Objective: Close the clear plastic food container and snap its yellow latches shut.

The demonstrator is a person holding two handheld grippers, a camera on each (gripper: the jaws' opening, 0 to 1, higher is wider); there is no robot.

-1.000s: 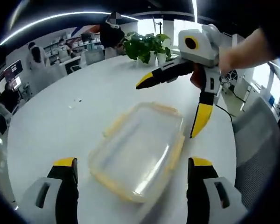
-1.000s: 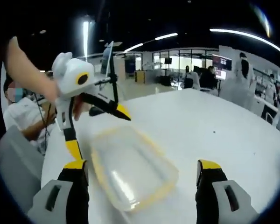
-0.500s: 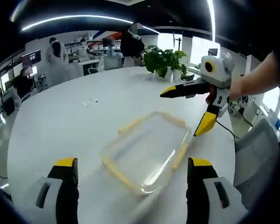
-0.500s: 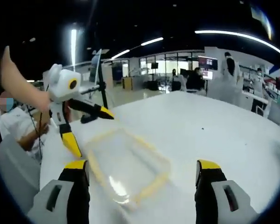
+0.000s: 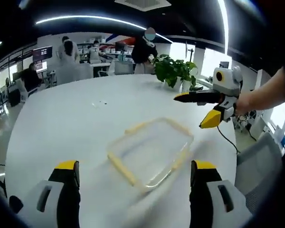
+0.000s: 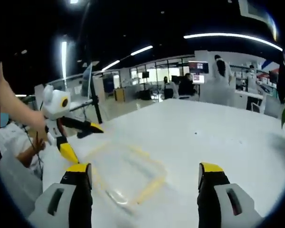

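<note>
You are holding both grippers back from the clear plastic food container [image 5: 149, 151], which is lying on the white table [image 5: 61, 118] at the lower middle of the left gripper view, its long axis running from lower left to upper right of that frame. Your left gripper [image 5: 133, 178] is standing with jaws wide and nothing between them, the container lying straight ahead between the two tips but apart from them. Your right gripper [image 6: 142, 178] is likewise spread wide and carrying nothing; in its view the container [image 6: 126, 173] is sitting left of centre. Its yellow latches [image 5: 121, 167] are showing along the rims; I am judging the left gripper slightly nearer, though blur is making that uncertain.
</note>
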